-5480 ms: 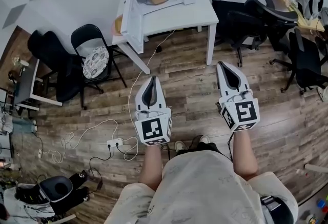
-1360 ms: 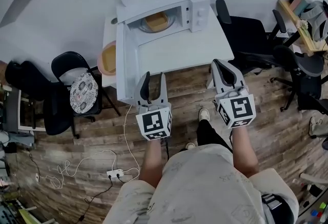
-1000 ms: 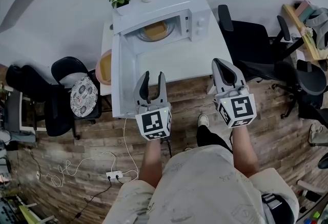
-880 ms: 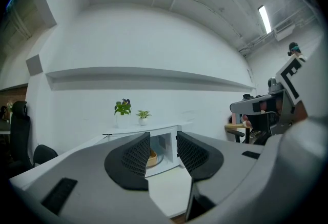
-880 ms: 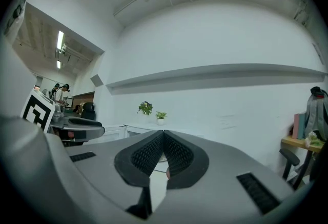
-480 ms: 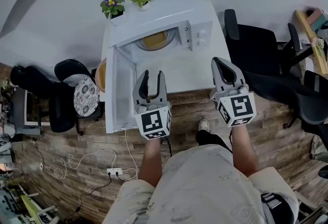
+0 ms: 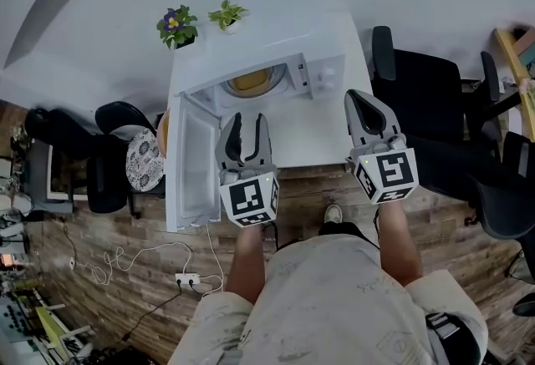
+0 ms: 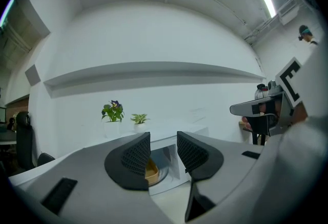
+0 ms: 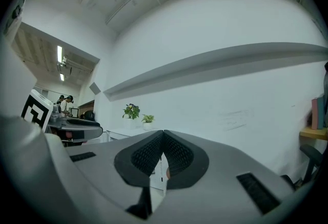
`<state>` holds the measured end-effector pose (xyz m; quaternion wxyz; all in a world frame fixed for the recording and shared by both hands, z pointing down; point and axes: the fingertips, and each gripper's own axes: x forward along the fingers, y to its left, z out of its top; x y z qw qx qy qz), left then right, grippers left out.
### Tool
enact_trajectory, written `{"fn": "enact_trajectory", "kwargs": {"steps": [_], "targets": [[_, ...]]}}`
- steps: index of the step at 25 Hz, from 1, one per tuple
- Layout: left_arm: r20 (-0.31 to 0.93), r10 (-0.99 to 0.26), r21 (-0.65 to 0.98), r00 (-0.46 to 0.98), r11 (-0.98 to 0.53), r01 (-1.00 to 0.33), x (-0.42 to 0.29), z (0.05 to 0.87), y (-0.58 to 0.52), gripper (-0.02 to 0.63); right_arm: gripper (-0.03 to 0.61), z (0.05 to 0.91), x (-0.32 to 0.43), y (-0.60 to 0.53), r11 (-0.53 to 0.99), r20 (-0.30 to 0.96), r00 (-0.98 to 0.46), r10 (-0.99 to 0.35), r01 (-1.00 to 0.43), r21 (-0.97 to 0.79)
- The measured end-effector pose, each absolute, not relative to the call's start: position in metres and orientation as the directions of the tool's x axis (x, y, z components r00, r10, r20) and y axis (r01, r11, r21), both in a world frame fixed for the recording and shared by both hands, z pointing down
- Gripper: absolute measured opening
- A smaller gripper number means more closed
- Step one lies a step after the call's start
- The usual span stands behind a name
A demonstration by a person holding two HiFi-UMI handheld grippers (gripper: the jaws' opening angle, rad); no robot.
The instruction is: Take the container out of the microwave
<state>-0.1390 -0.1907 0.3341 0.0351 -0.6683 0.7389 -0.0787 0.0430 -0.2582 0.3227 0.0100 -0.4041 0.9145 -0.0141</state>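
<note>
A white microwave (image 7: 288, 69) stands on a white table (image 7: 322, 134), its door (image 7: 191, 175) swung wide open to the left. Inside, on the turntable, sits a tan container (image 7: 250, 81). My left gripper (image 7: 245, 119) is open and empty, just in front of the oven's opening, a short way from the container. In the left gripper view the container (image 8: 150, 170) shows between the jaws of the left gripper (image 8: 163, 146). My right gripper (image 7: 358, 96) is shut and empty, over the table to the right of the microwave; its jaws meet in the right gripper (image 9: 163, 133) view.
Two small potted plants (image 7: 174, 24) (image 7: 226, 14) stand behind the microwave. A black office chair (image 7: 426, 88) is right of the table. A folding chair with a patterned cushion (image 7: 144, 161) is left of the door. A power strip with cables (image 7: 188, 278) lies on the wood floor.
The person has walked up to the table, so the microwave is now close under the grippers. The left gripper went from shut to open. The right gripper stayed shut.
</note>
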Motion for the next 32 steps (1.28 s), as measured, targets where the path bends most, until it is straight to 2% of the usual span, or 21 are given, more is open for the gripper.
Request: {"fn": "enact_trajectory", "kwargs": {"steps": [11, 32], "targets": [[0.061, -0.985, -0.185, -0.162, 0.149, -0.971, -0.153, 0.335, -0.203, 0.167, 0.015, 0.324, 0.019, -0.281, 0.725, -0.022, -0.725, -0.688, -0.687, -0.054], [0.01, -0.984, -0.128, -0.177, 0.174, -0.976, -0.244, 0.331, -0.237, 0.167, 0.015, 0.303, -0.085, -0.312, 0.757, -0.029, -0.758, -0.652, -0.653, 0.03]]}}
